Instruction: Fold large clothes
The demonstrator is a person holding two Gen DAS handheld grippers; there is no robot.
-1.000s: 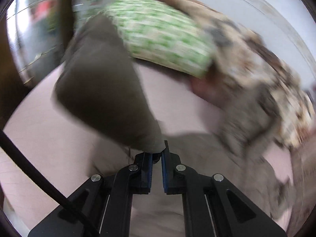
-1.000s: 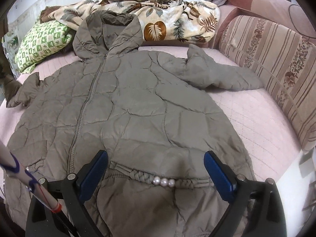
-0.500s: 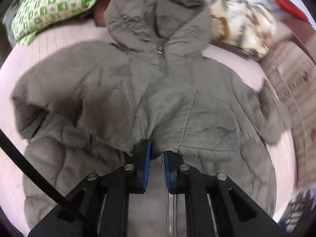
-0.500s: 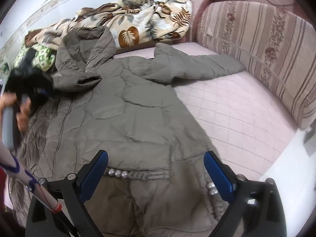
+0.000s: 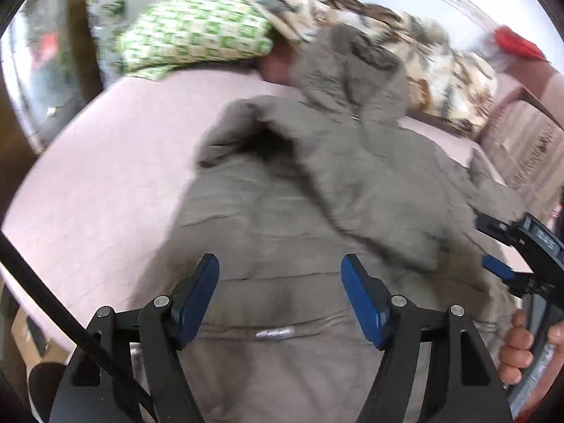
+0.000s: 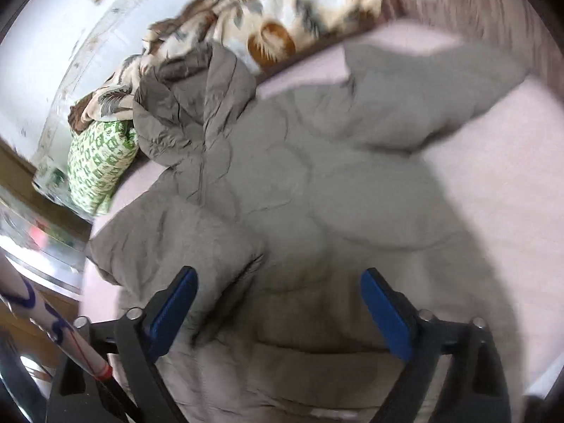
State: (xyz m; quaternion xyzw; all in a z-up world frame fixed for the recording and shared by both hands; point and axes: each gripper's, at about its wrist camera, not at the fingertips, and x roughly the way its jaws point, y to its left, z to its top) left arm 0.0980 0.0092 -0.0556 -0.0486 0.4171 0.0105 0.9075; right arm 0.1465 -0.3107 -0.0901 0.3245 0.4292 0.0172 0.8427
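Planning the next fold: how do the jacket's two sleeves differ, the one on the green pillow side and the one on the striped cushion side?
The pillow-side sleeve is folded in, lying on the jacket front; the cushion-side sleeve is spread outward on the pink bed cover. The first angles toward the hem, the second away from the body. Both are the same grey-brown quilted fabric.

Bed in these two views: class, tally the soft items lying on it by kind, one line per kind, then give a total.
Grey-brown padded hooded jacket: 1
Green-and-white checked pillow: 1
Leaf-print blanket: 1
Total: 3
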